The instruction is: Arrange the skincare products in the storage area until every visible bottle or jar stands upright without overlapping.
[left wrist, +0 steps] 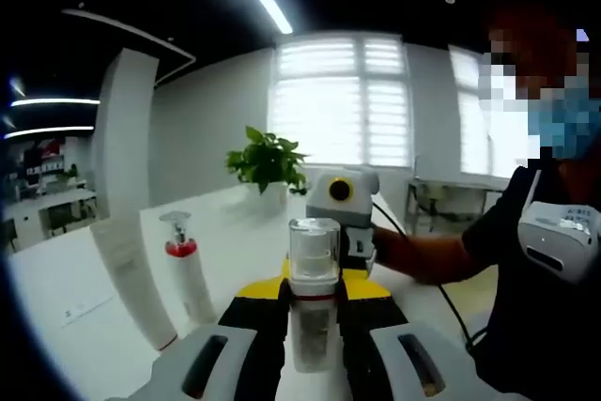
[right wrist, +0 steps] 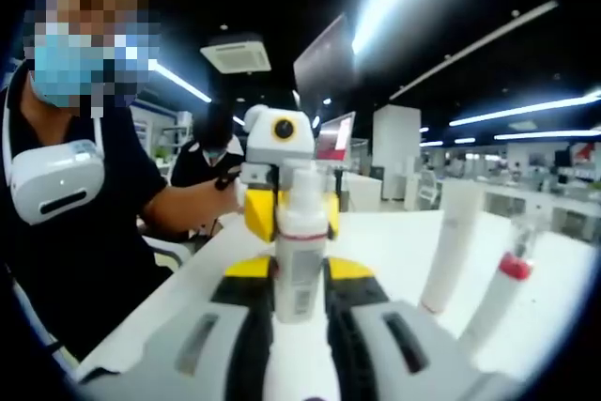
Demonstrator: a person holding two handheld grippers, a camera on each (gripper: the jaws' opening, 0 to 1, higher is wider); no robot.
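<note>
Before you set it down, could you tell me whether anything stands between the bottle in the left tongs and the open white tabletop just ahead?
The right tongs stand just behind the clear-capped bottle. Left of it, the red-collared pump bottle and white tube stand apart, with bare table between.

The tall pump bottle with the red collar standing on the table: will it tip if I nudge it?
Probably. The pump bottle is tall and slim on a narrow base, so a push near its red collar would likely topple it. Its smooth round body might then roll on the white table.

Pump bottle (left wrist: 185, 274) upright on the table (left wrist: 239, 232), left of the tool-held bottle (left wrist: 313, 293), plant (left wrist: 267, 161) behind.
</note>
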